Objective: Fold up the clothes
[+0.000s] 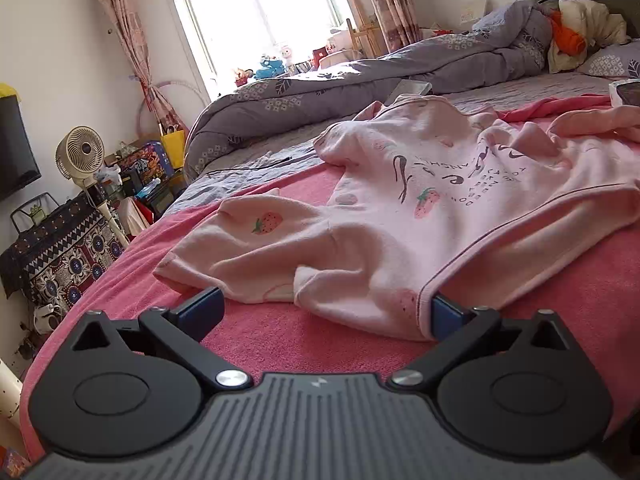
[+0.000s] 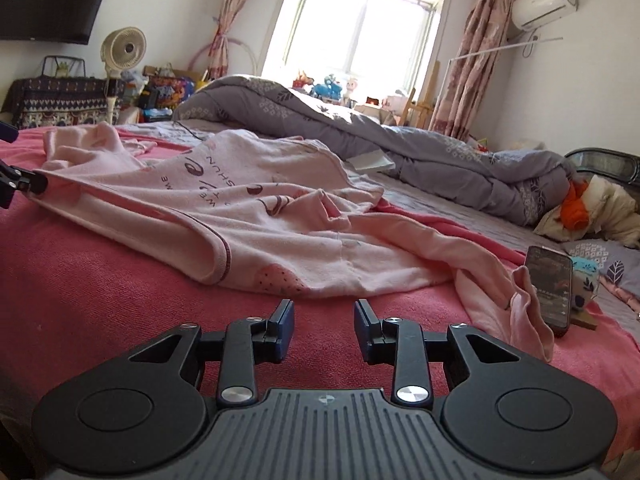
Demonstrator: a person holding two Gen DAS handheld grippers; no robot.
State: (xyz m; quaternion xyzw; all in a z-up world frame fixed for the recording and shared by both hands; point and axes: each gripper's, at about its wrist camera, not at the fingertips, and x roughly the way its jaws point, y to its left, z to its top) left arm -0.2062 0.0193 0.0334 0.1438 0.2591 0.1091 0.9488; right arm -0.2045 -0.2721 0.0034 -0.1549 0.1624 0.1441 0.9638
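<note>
A pale pink long-sleeved top (image 1: 420, 208) with strawberry prints and dark lettering lies crumpled and spread on a pink blanket (image 1: 304, 340) on the bed. My left gripper (image 1: 324, 312) is open wide at the top's near hem corner; the cloth lies between the fingers and drapes over the right fingertip (image 1: 442, 314). In the right wrist view the same top (image 2: 248, 216) lies ahead. My right gripper (image 2: 324, 324) is open and empty, low over the blanket (image 2: 100, 300), just short of the hem. The left gripper (image 2: 24, 184) shows at the far left edge, at the hem.
A phone (image 2: 550, 290) stands propped at the right on the blanket beside a sleeve end (image 2: 516, 300). A grey quilt (image 2: 360, 136) is bunched across the far side of the bed. A fan (image 1: 82, 156) and clutter stand by the wall.
</note>
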